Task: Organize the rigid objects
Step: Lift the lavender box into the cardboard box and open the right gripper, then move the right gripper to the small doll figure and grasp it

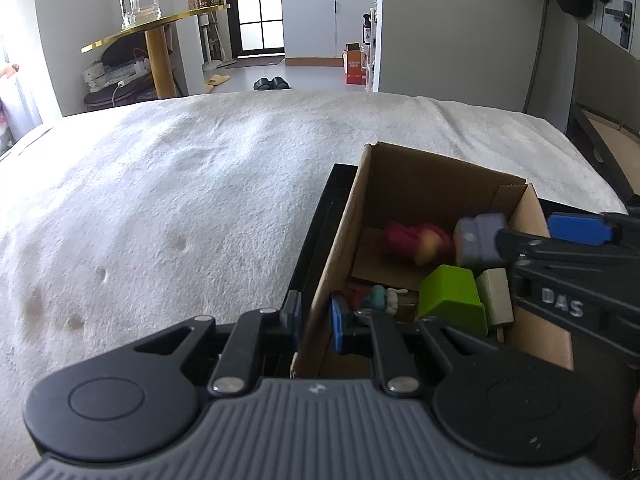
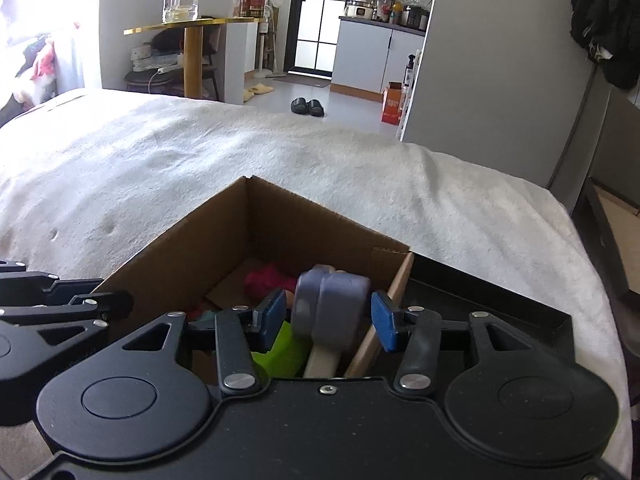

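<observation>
An open cardboard box (image 1: 344,248) (image 2: 192,248) stands on a white bed. Inside lie a grey-purple toy mallet (image 1: 478,240) (image 2: 332,304), a green block (image 1: 450,298) (image 2: 284,346), a red and yellow toy (image 1: 416,240) and a small teal figure (image 1: 378,298). My left gripper (image 1: 316,320) is shut on the box's near left wall, one blue pad on each side. My right gripper (image 2: 326,322) is open above the box; the mallet head sits between its pads without being clamped. The right gripper also shows in the left wrist view (image 1: 560,240).
A black tray (image 2: 500,300) (image 1: 320,216) lies under and beside the box. The white bed cover (image 1: 180,200) stretches left and ahead. Beyond the bed are a gold side table (image 1: 156,36) with jars, slippers on the floor and a kitchen doorway.
</observation>
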The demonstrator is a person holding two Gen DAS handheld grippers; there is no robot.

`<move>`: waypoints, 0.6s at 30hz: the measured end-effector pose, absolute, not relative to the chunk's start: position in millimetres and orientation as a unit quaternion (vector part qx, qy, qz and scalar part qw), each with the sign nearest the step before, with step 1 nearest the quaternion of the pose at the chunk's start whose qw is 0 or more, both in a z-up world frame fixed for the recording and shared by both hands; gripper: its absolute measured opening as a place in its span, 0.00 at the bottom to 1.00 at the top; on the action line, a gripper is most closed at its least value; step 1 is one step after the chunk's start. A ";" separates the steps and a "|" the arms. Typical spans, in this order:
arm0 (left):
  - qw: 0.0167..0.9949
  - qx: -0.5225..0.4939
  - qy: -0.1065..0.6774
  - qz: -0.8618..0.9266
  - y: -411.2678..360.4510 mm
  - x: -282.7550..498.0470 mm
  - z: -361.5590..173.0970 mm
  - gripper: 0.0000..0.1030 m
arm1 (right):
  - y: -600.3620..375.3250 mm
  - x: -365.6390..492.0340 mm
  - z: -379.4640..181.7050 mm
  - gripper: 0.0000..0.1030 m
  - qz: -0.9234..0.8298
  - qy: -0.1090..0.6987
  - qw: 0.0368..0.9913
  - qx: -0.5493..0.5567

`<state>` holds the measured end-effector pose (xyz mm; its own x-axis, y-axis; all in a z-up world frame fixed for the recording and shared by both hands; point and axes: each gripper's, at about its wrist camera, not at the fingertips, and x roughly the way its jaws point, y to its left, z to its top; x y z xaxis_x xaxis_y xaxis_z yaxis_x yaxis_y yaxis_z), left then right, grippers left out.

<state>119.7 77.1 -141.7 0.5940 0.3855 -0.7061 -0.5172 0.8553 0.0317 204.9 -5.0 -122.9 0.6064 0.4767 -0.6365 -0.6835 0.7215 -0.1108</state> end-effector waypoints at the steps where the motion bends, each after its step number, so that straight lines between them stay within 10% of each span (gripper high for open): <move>1: 0.888 -0.089 0.372 0.254 76.8 119.8 -141.0 0.16 | -7.5 205.0 -121.8 0.46 0.329 0.297 0.880 -0.170; 8: 0.881 -0.081 0.384 0.263 75.6 123.5 -136.6 0.19 | -37.6 206.8 -113.5 0.46 0.321 0.301 0.889 -0.130; 14: 0.884 -0.064 0.382 0.263 67.5 123.9 -131.1 0.47 | -66.6 213.8 -110.1 0.52 0.300 0.303 0.898 -0.105; 18: 0.886 -0.046 0.381 0.261 60.2 127.0 -127.6 0.52 | -80.0 217.9 -114.9 0.70 0.286 0.309 0.902 -0.101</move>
<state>127.0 60.2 -127.6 0.5727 0.4272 -0.6996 -0.4980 0.8592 0.1170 217.9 -80.0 -114.9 0.6458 0.4541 -0.6138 -0.5782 0.8159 -0.0047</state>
